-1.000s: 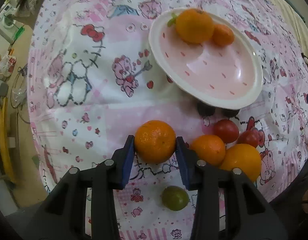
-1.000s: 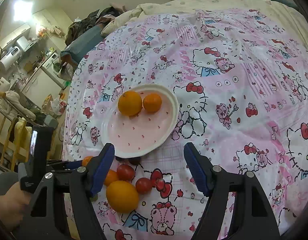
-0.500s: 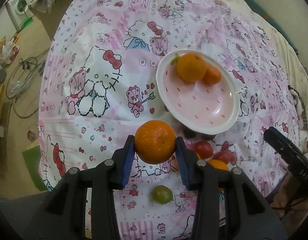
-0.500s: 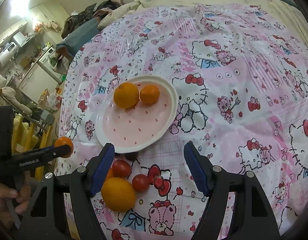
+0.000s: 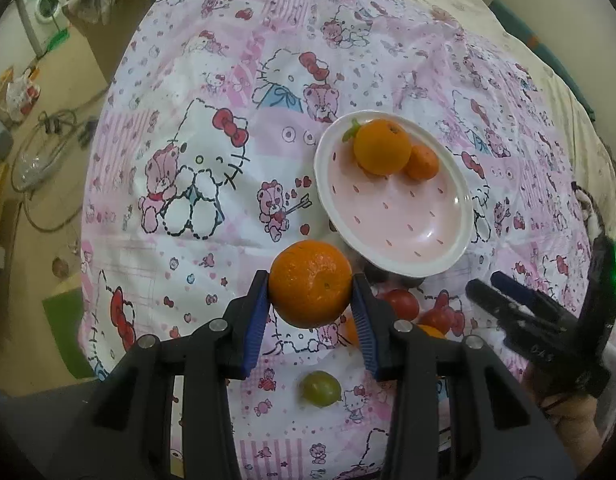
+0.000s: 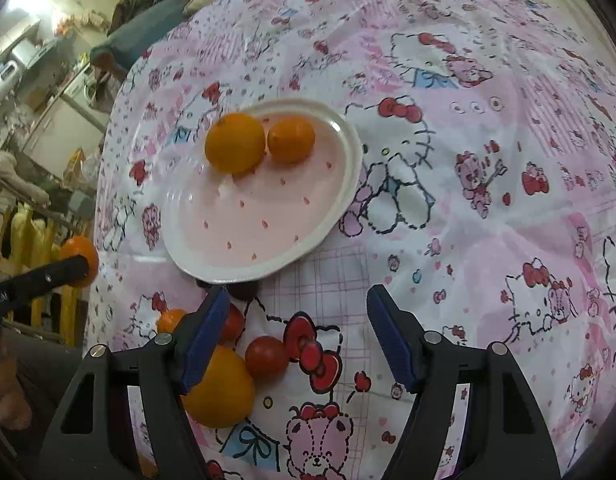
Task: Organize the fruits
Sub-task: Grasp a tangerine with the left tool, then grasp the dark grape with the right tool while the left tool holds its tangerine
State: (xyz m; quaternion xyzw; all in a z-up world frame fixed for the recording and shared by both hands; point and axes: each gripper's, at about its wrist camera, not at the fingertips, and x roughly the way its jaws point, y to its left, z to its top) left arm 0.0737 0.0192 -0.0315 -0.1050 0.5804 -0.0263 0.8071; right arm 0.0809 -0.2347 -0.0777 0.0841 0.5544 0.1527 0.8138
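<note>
My left gripper is shut on an orange and holds it in the air above the cloth, short of the pink plate. The plate holds a large orange and a small one. Loose fruit lies near the plate's front edge: red tomatoes, oranges, a green fruit. My right gripper is open and empty, low over a large orange and a tomato. The plate lies just beyond it. The held orange shows at the far left.
A pink cartoon-print cloth covers a round table. Beyond its left edge the floor holds cables and a washing machine. The right gripper's body shows at the right in the left wrist view. Clutter and a rack stand left of the table.
My left gripper has lifted the orange off the cloth and risen well above the table. My right gripper has moved forward, closer to the loose fruit and plate, still open.
</note>
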